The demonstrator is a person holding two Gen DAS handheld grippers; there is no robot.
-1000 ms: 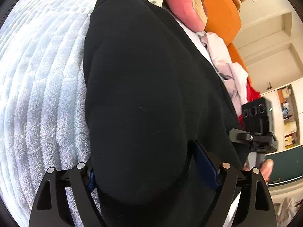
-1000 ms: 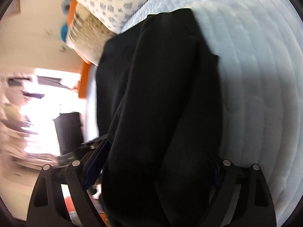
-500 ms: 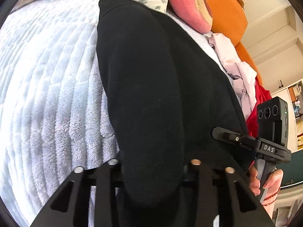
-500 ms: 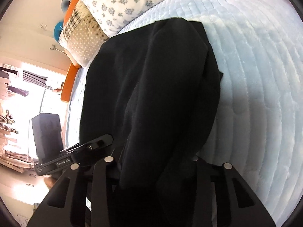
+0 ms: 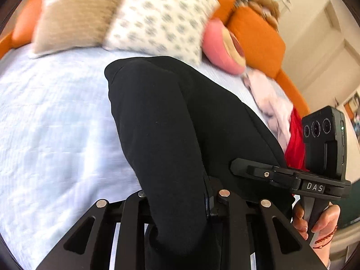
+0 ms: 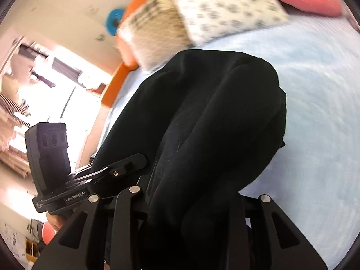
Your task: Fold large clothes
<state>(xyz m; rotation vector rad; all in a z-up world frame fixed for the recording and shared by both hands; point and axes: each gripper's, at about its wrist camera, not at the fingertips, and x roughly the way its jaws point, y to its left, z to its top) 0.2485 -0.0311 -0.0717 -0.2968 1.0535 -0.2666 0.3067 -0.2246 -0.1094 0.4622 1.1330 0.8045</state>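
A large black garment (image 5: 171, 121) lies on a pale blue quilted bed and rises into both grippers. My left gripper (image 5: 180, 204) is shut on a thick fold of its near edge. In the right wrist view the same garment (image 6: 209, 123) bunches up, and my right gripper (image 6: 186, 200) is shut on another fold of it. The far end of the garment rests on the bed below the pillows. Each view shows the other gripper beside it, the right one in the left wrist view (image 5: 290, 177) and the left one in the right wrist view (image 6: 90, 175).
The blue bedspread (image 5: 49, 130) spreads to the left. Patterned pillows (image 5: 155, 18), a pink cushion (image 5: 222, 45) and an orange headboard (image 5: 256, 38) line the far side. A heap of pale and red clothes (image 5: 281, 114) lies at the right.
Both grippers went from open around the garment edge to shut on it, then tilted up and back, so the pillows and headboard came into view.
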